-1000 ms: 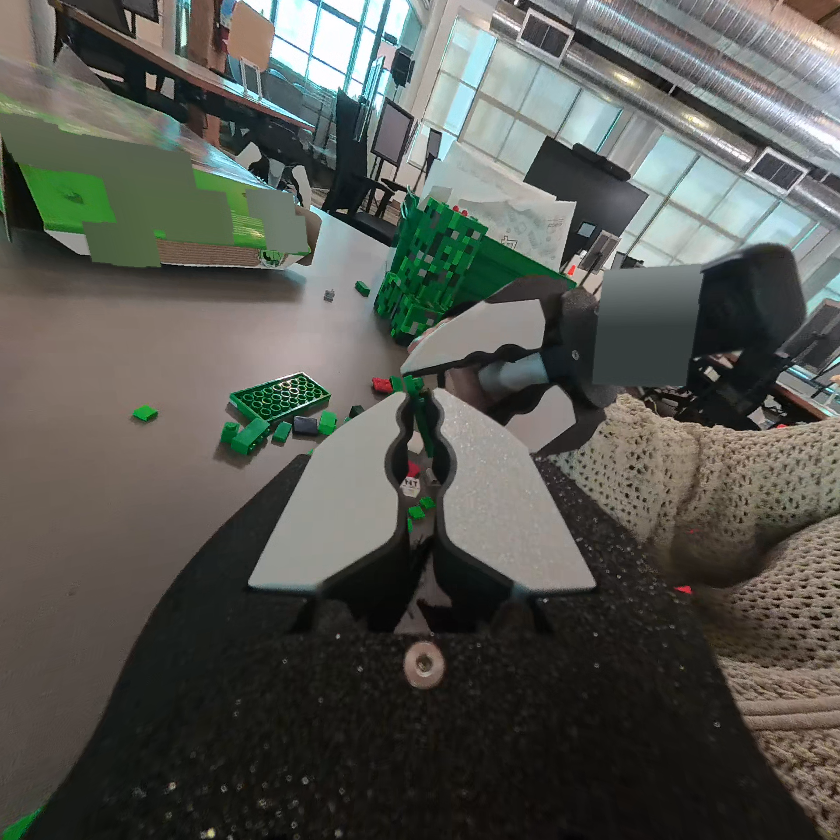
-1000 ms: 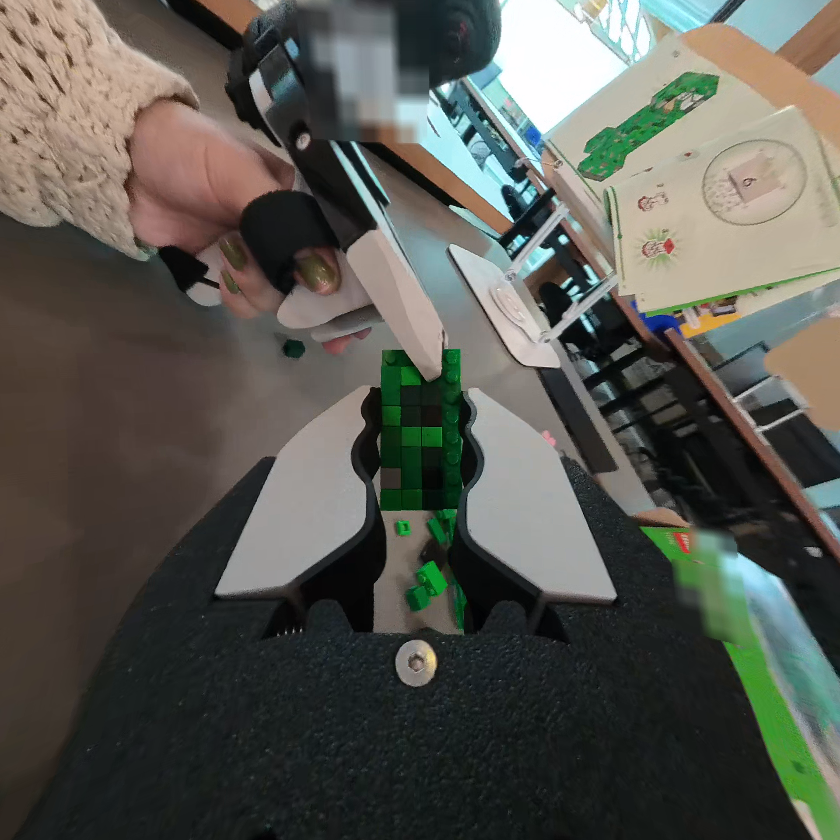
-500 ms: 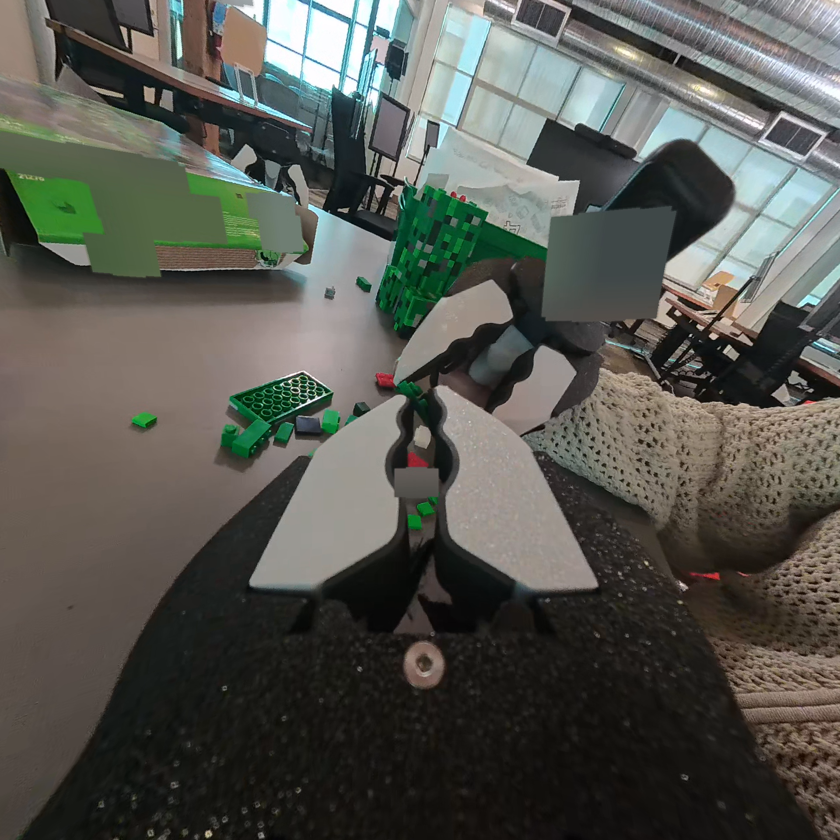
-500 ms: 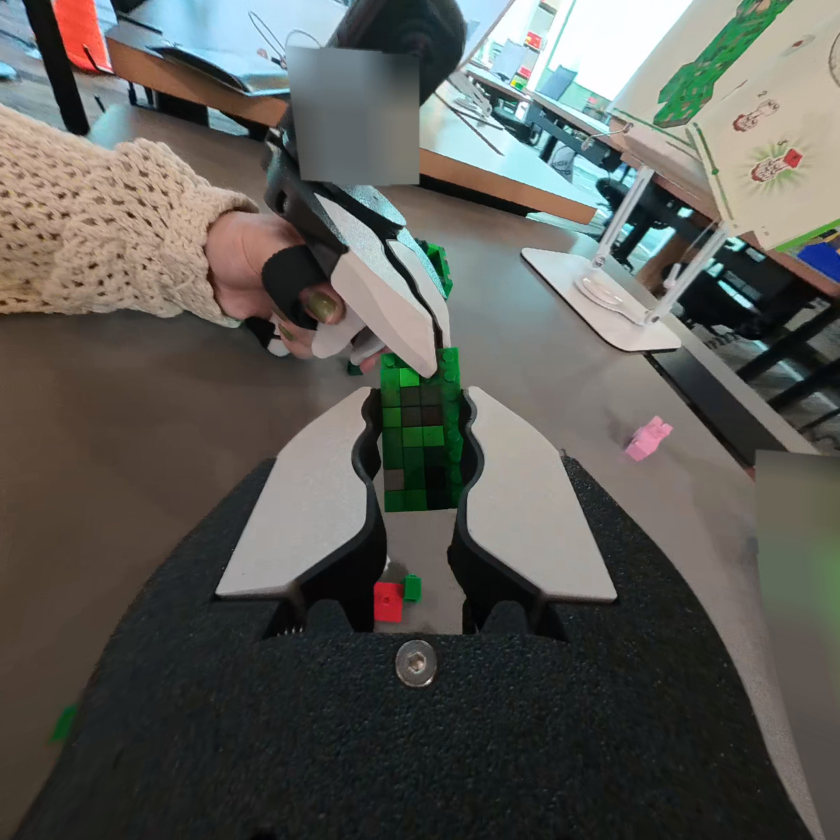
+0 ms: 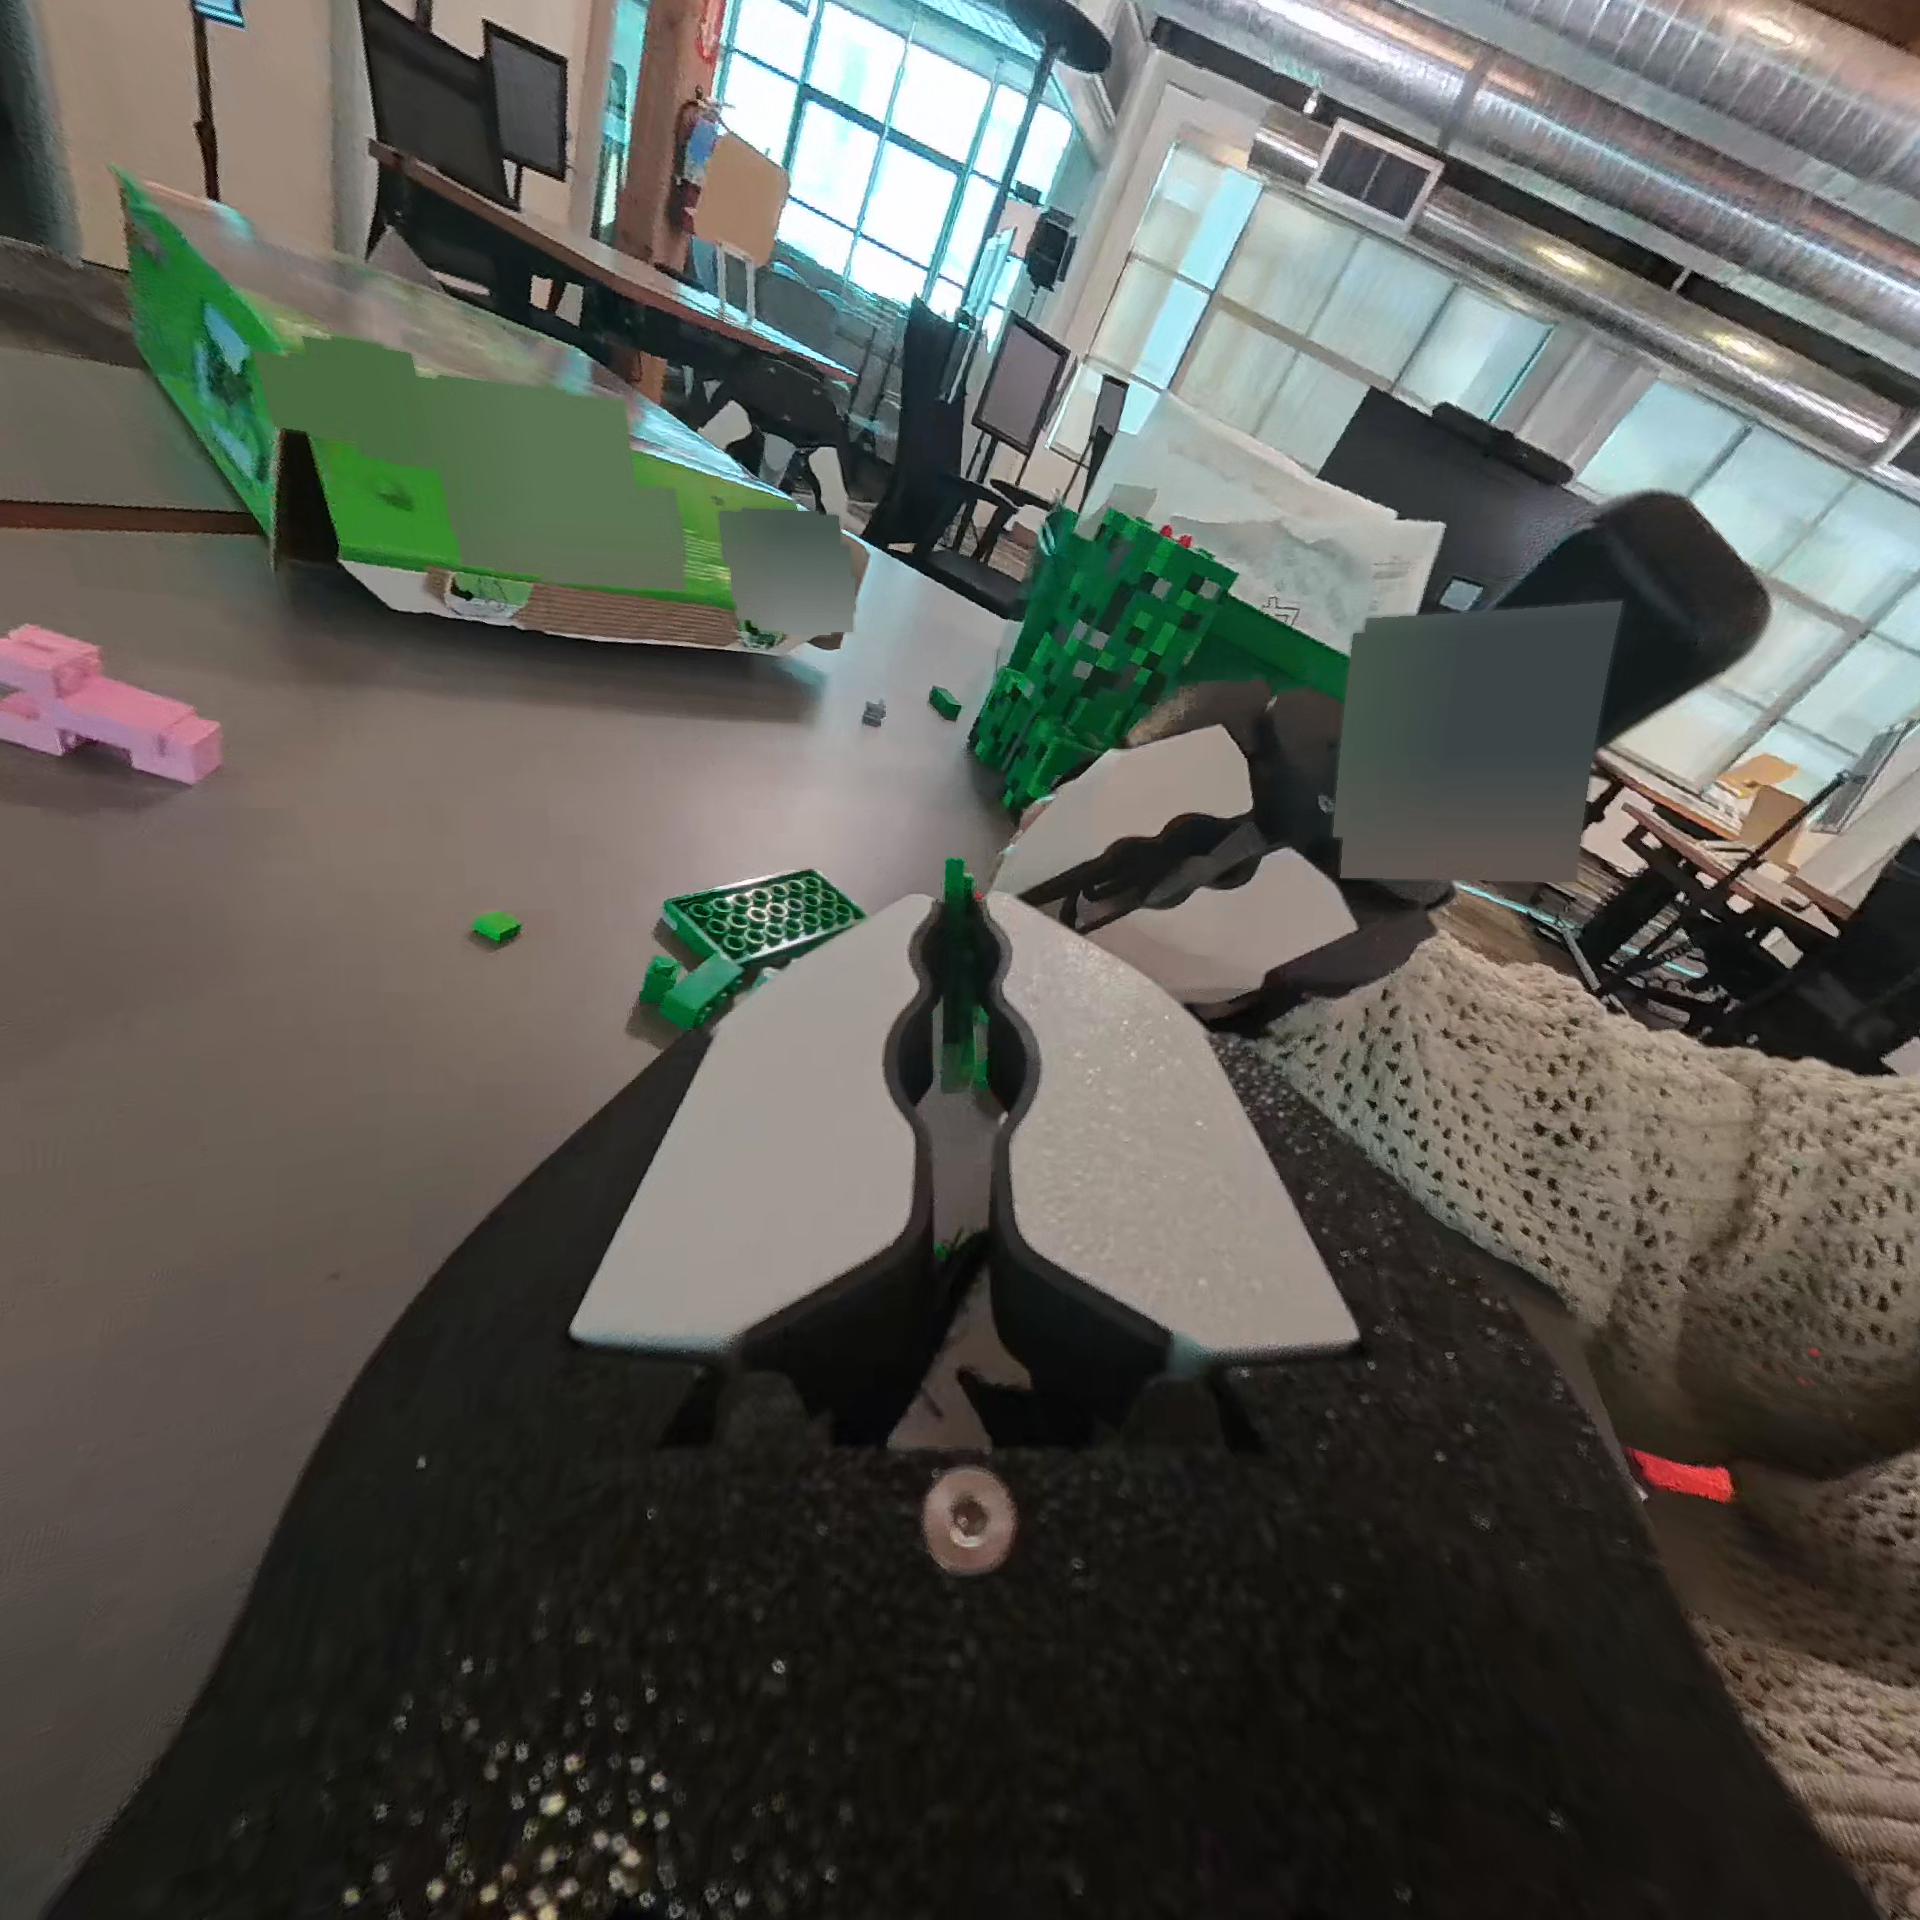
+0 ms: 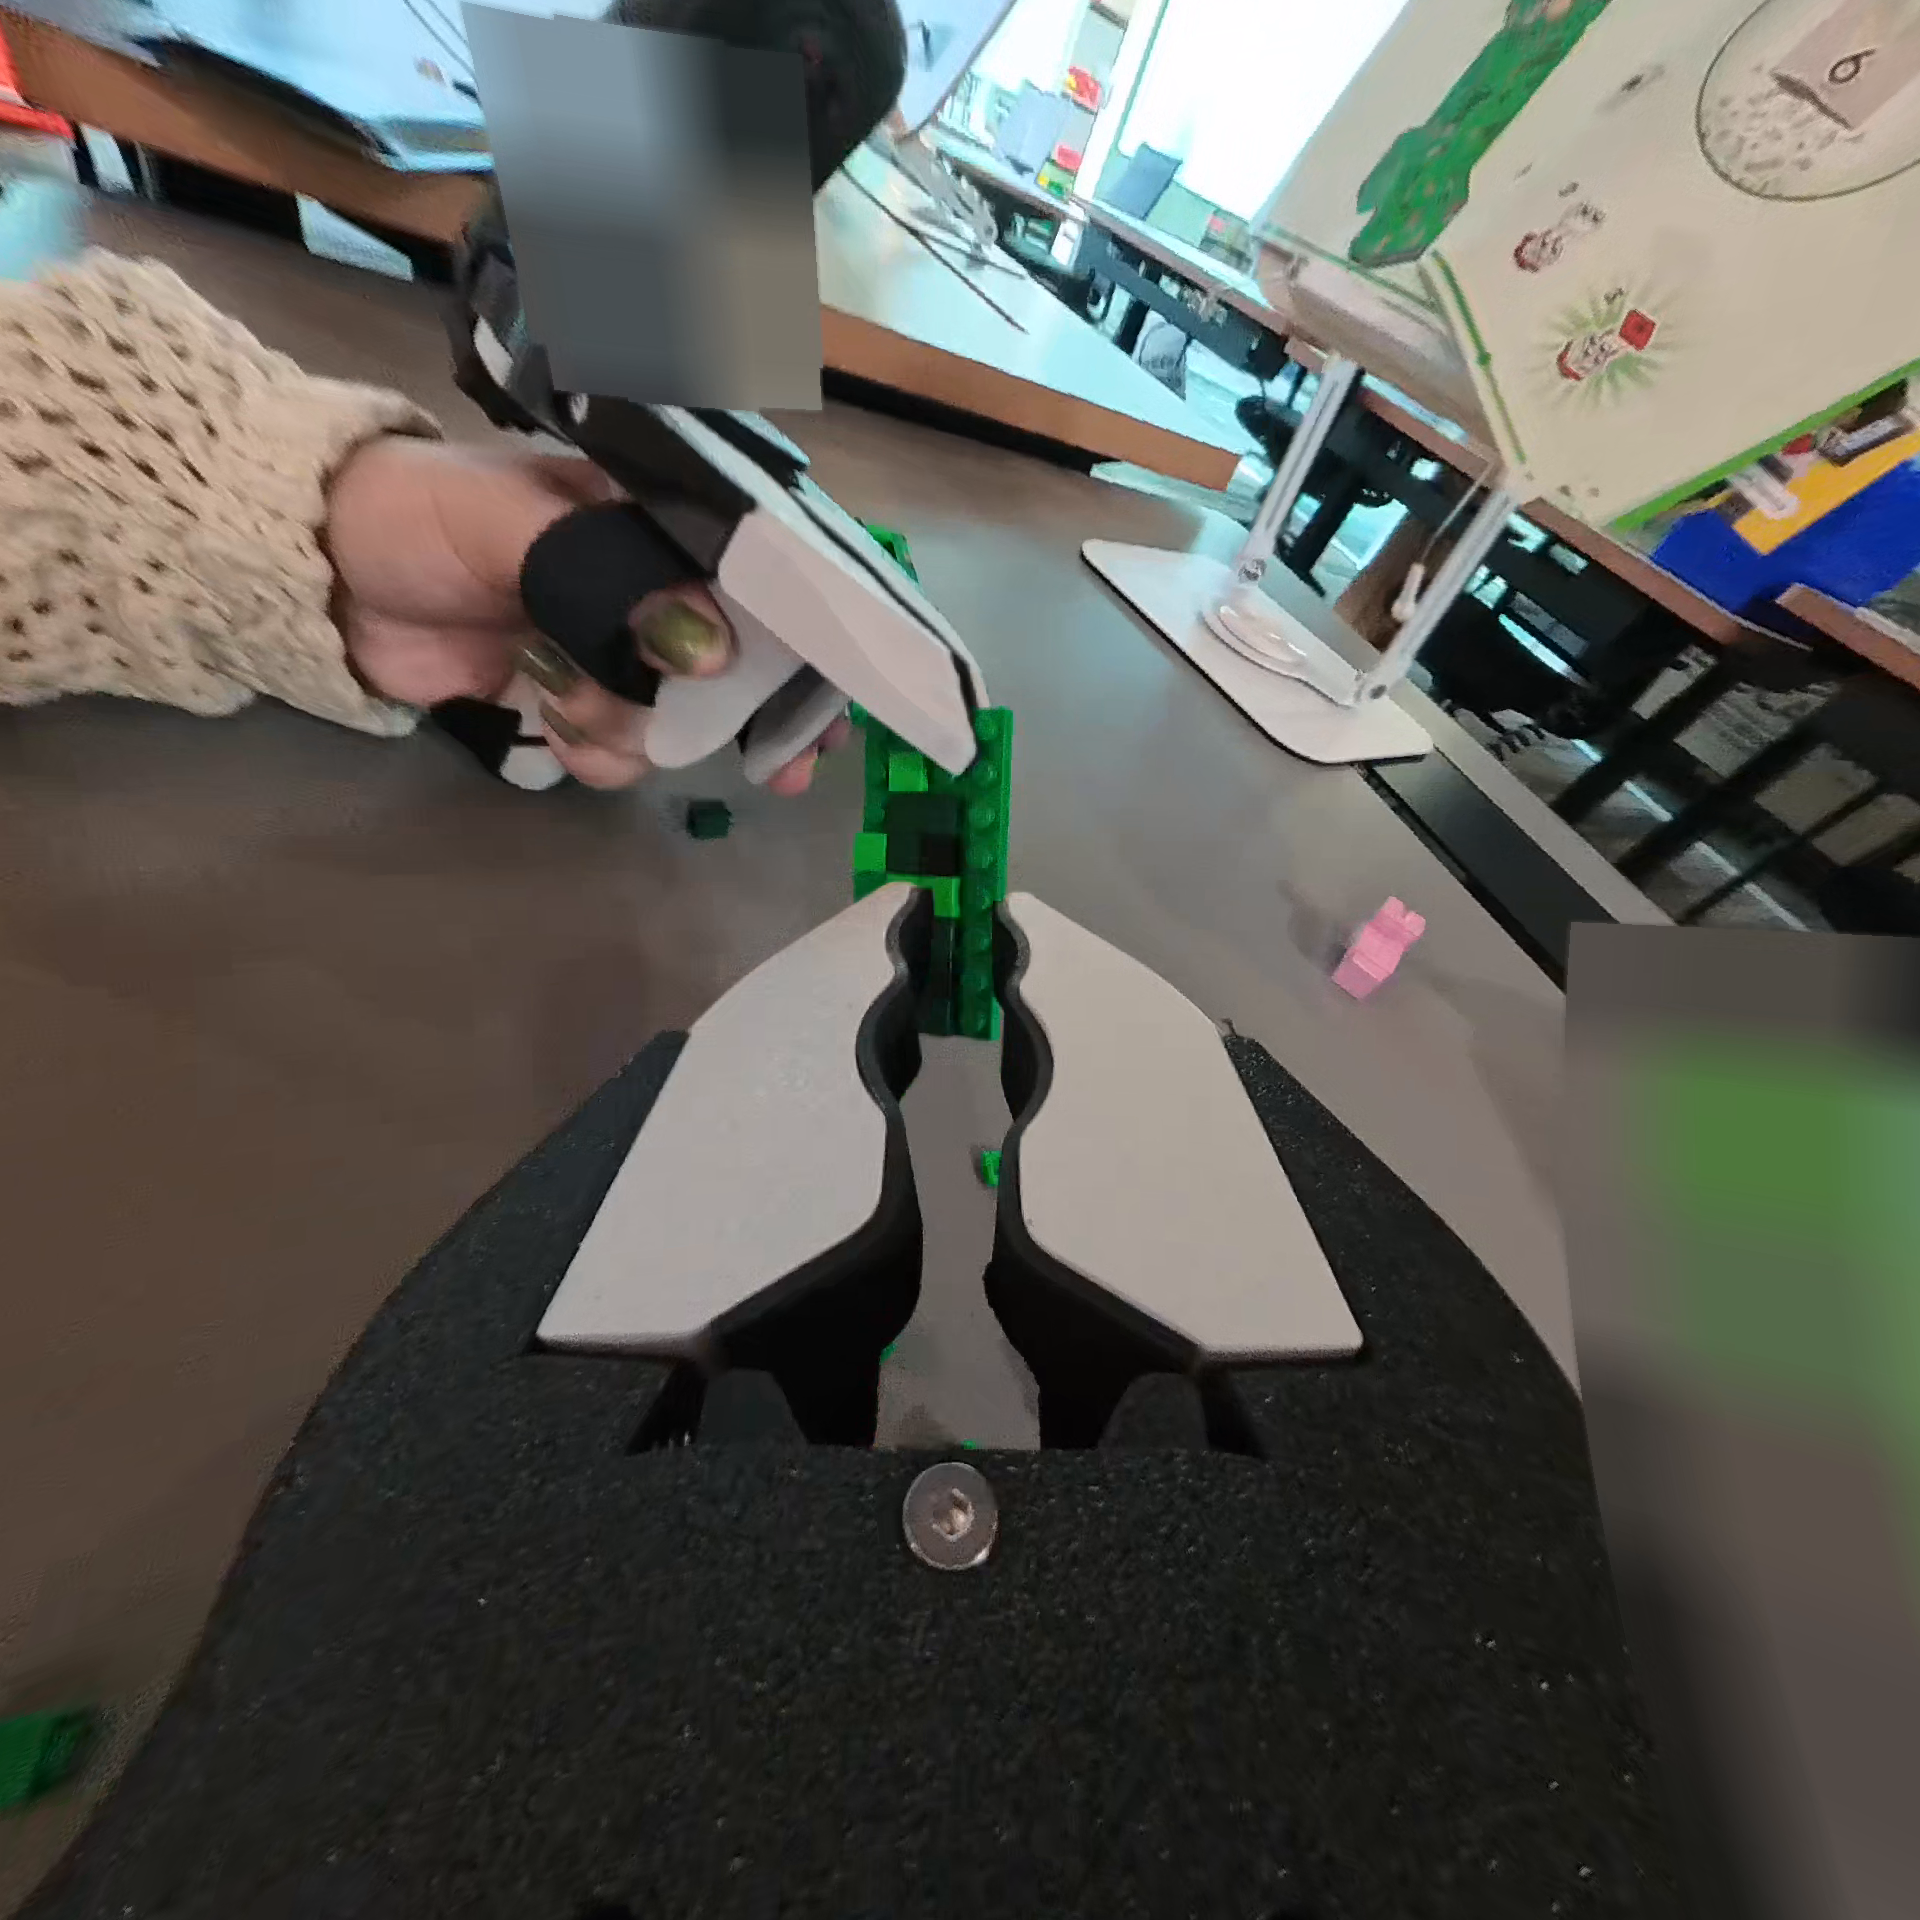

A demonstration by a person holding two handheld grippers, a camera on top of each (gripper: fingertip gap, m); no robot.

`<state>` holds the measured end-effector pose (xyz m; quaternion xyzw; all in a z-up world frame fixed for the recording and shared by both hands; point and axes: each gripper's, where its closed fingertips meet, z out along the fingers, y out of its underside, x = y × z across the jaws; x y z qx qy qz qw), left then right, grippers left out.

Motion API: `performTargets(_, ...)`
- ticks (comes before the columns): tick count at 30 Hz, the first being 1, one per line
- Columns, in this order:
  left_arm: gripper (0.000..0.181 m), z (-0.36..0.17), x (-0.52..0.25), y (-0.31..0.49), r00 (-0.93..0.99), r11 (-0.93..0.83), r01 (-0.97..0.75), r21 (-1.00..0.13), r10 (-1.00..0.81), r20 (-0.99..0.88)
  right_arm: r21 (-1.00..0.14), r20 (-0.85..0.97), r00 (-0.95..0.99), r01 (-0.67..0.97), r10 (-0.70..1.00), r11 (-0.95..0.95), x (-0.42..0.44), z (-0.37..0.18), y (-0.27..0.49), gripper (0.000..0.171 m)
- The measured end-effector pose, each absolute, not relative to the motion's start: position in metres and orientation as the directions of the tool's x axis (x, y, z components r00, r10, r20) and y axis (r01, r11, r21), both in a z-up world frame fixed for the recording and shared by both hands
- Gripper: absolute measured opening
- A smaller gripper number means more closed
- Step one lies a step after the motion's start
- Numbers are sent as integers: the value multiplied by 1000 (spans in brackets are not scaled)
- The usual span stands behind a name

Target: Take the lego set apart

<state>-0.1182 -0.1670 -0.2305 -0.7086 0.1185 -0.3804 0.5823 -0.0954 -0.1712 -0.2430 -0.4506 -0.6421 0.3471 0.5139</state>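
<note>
A flat green and black lego panel is held above the table between both grippers. My right gripper is shut on its lower end, across the thin side. My left gripper comes in from the upper left and pinches the panel's top edge. In the left wrist view the panel shows edge-on between the shut fingers of my left gripper, with my right gripper just beyond. The tall green lego figure stands behind on the table.
A green studded plate and small loose bricks lie left of the grippers. A pink lego pig and an open green box lie far left. A booklet stand and a small pink piece are on the right. My two grippers' fingertips are within a few centimetres of each other. Both grippers' tips are roughly 30 cm from the tall green lego figure.
The panel has turned from face-on to nearly edge-on in the right wrist view, and the right jaws are narrower on it. The left gripper has stayed on its top edge.
</note>
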Motion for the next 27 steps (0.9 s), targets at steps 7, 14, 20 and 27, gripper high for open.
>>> performTargets(7, 3, -231, -127, -163, 631, -353, 390, -850, -570, 526, -828, 491, -32, 292, 870, 478, -101, -257, -166, 31)
performTargets(14, 4, -229, -133, -163, 530, -408, 500, -764, -553, 642, -747, 609, -16, 325, 793, 580, -108, -258, -173, 36)
performTargets(20, 3, -227, -132, -164, 480, -425, 530, -734, -563, 672, -717, 632, -12, 368, 775, 591, -105, -264, -166, 34)
performTargets(27, 38, -228, -122, -166, 495, -429, 476, -768, -590, 637, -706, 649, -10, 366, 761, 606, -104, -262, -167, 34)
